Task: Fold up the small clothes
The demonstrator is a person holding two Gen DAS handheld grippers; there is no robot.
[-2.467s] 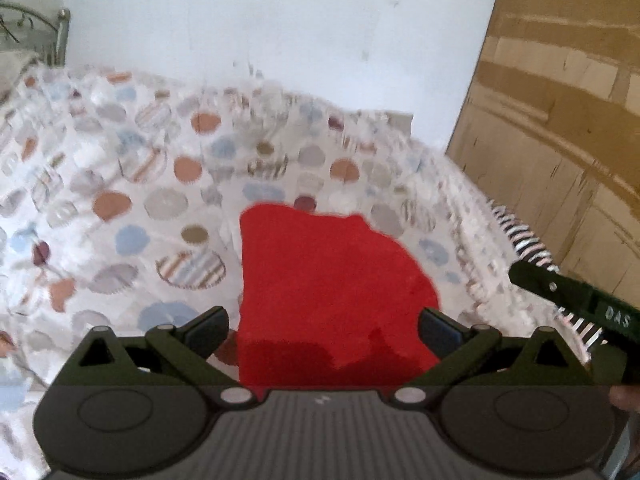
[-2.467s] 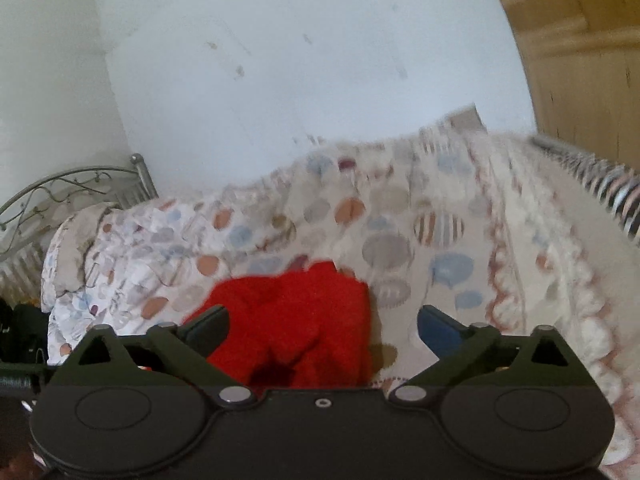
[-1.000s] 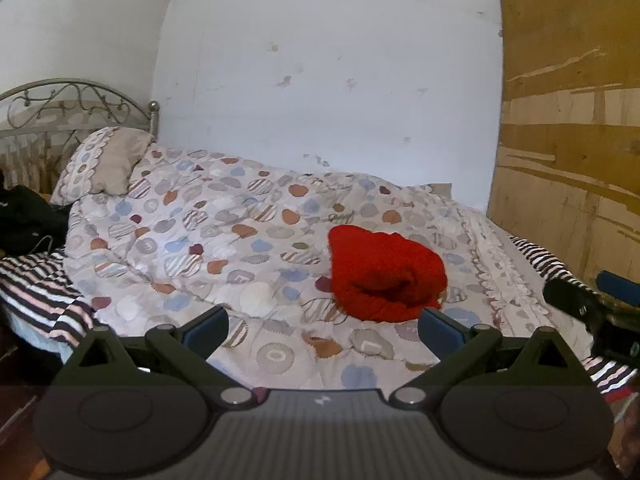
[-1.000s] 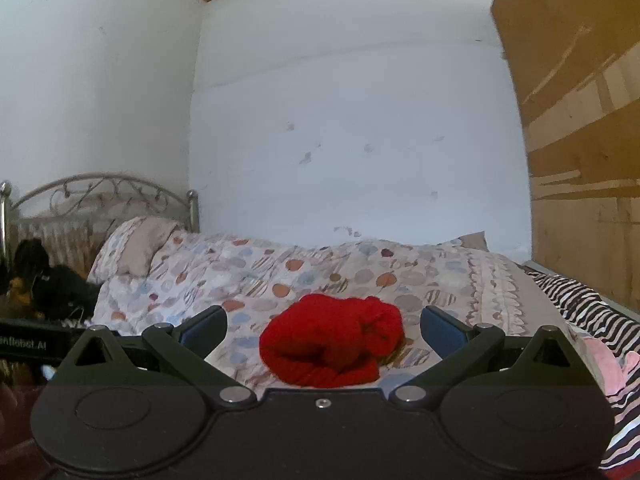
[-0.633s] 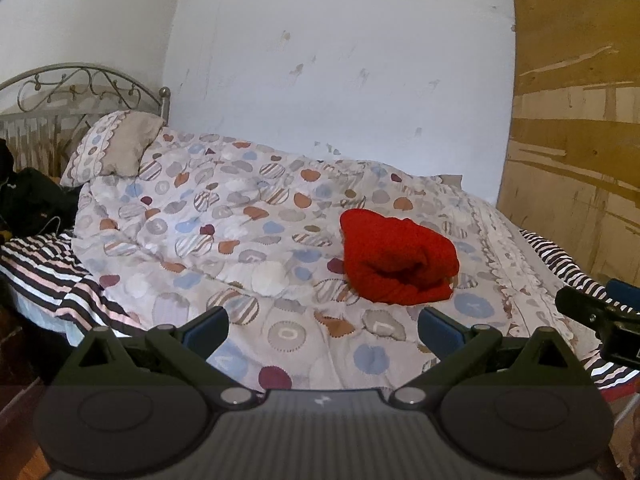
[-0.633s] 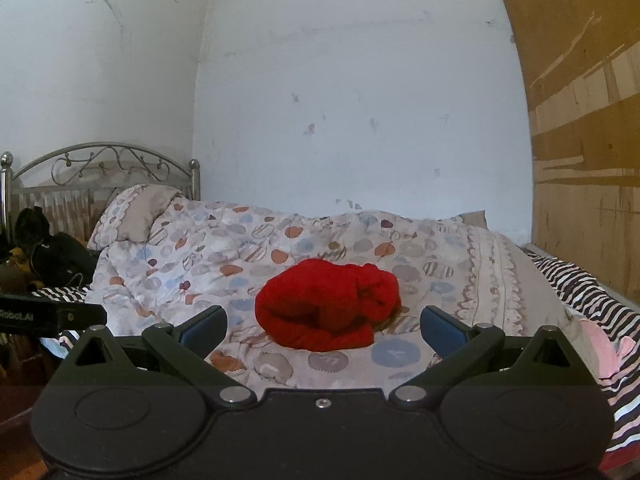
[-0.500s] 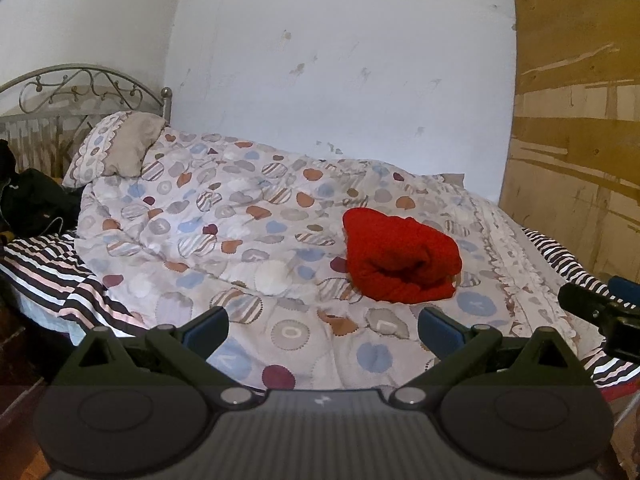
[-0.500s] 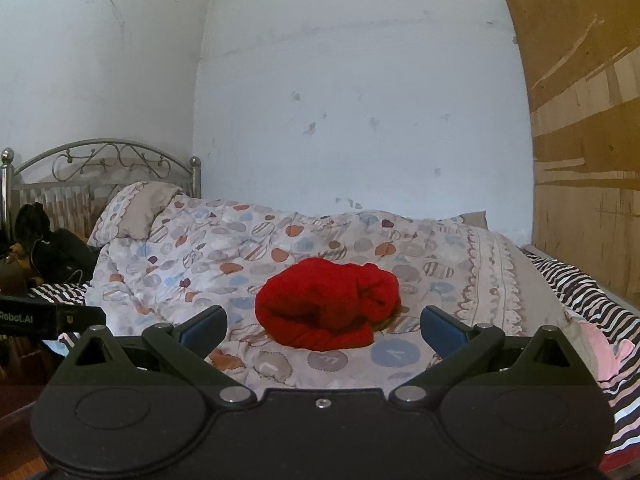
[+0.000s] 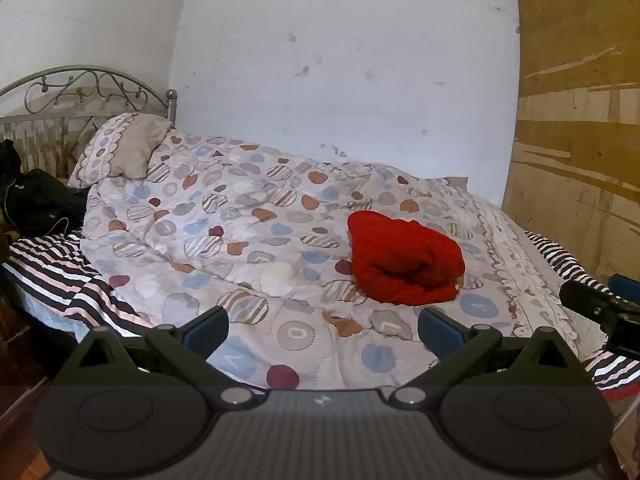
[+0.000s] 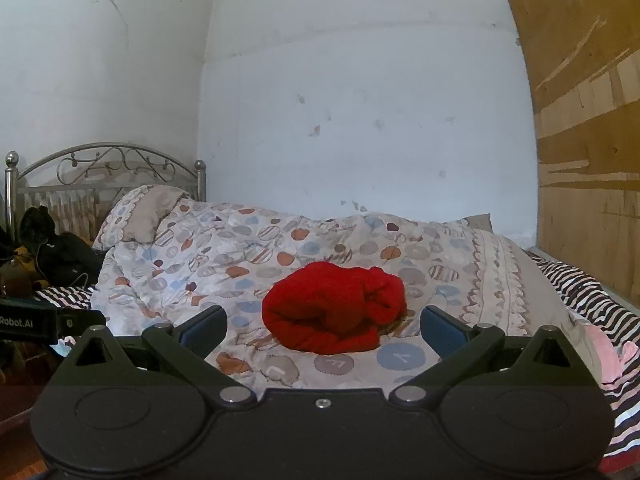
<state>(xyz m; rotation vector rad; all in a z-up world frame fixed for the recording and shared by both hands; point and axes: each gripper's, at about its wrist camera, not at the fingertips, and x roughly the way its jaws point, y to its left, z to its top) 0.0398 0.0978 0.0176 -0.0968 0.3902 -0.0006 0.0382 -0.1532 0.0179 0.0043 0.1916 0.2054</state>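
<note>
A red knitted garment (image 9: 404,262) lies folded into a thick bundle on the patterned duvet (image 9: 256,248), right of the bed's middle. It also shows in the right wrist view (image 10: 336,312). My left gripper (image 9: 323,330) is open and empty, held back from the bed's near edge. My right gripper (image 10: 323,330) is open and empty, also well short of the garment. The right gripper shows at the right edge of the left wrist view (image 9: 600,308), and the left gripper shows at the left edge of the right wrist view (image 10: 48,322).
A pillow (image 9: 124,148) lies by the metal headboard (image 9: 80,92) at the far left. Dark clothing (image 9: 36,200) lies on the striped sheet (image 9: 60,272). A plywood wall (image 9: 580,160) stands at the right. A pink item (image 10: 600,356) lies at the bed's right edge.
Both grippers have drawn back from the red garment, which was close under the fingers 2.5 s ago. The garment lies folded on the duvet. Little has moved in the last half second.
</note>
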